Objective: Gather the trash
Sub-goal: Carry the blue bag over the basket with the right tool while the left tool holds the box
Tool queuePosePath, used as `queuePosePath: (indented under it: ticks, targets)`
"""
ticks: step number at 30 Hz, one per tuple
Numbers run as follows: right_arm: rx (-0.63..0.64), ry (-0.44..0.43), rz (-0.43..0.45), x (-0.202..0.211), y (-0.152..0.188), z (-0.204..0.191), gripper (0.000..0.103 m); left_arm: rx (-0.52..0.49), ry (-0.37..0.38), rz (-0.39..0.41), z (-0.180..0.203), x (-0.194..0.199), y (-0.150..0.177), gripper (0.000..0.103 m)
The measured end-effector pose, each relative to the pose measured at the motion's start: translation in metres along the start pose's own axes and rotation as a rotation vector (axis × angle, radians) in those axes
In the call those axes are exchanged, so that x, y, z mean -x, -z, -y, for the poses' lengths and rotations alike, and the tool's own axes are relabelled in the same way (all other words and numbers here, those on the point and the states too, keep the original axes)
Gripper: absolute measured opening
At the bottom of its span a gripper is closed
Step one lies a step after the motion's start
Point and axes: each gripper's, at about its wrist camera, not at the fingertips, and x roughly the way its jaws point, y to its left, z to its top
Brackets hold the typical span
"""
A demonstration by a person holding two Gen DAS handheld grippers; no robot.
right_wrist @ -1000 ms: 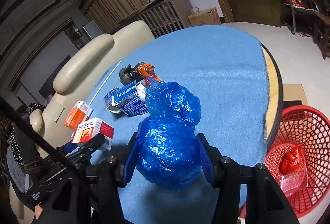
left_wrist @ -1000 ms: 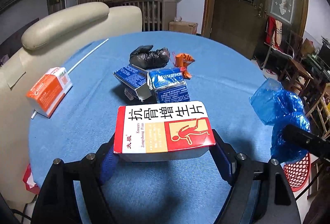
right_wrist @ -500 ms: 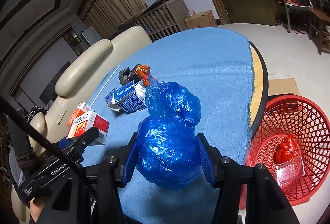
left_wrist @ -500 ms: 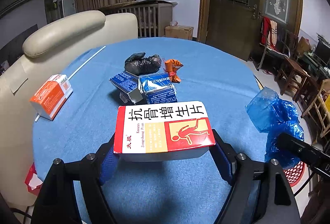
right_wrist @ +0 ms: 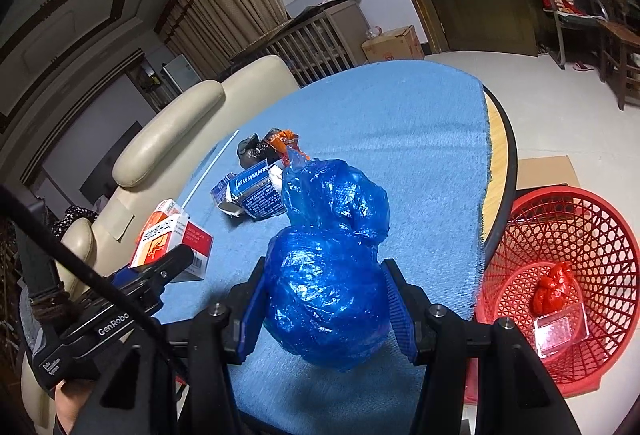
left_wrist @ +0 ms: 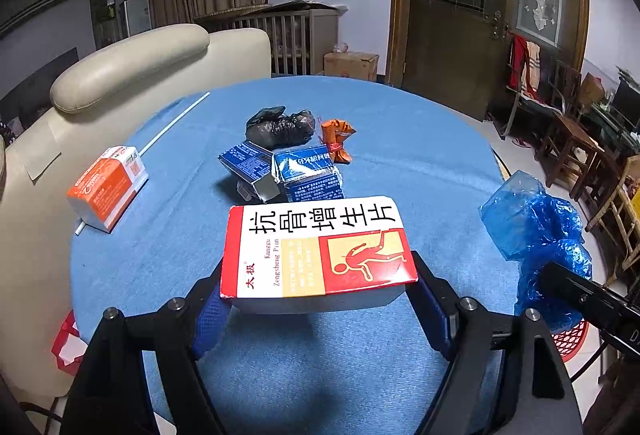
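Note:
My left gripper (left_wrist: 318, 299) is shut on a red and white medicine box (left_wrist: 316, 247) and holds it above the blue table (left_wrist: 420, 163). My right gripper (right_wrist: 326, 309) is shut on a blue plastic bag (right_wrist: 328, 259), held near the table's right edge; the bag also shows in the left wrist view (left_wrist: 536, 235). A red basket (right_wrist: 560, 275) stands on the floor to the right, with a red lump and a clear tray inside. On the table lie two blue boxes (left_wrist: 280, 171), a black bag (left_wrist: 280, 127), an orange wrapper (left_wrist: 336, 139) and an orange carton (left_wrist: 108, 187).
A cream sofa (left_wrist: 132, 63) stands against the table's left side. A white stick (left_wrist: 176, 123) lies near the far left edge. Wooden chairs (left_wrist: 568, 147) and a dark door (left_wrist: 480, 15) are to the right. A cardboard sheet (right_wrist: 544, 171) lies on the floor behind the basket.
Both grippers have risen and drawn back from the table with their loads. The red basket has come more fully into the right wrist view. The trash on the table has not moved.

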Motion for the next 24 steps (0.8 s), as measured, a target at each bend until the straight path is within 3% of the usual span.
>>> queuePosePath:
  ticks: [24]
  targets:
    - [-0.035,0.016,0.03,0.018,0.004,0.012,0.057,-0.044,0.003,-0.01,0.019,0.001,-0.004,0.082]
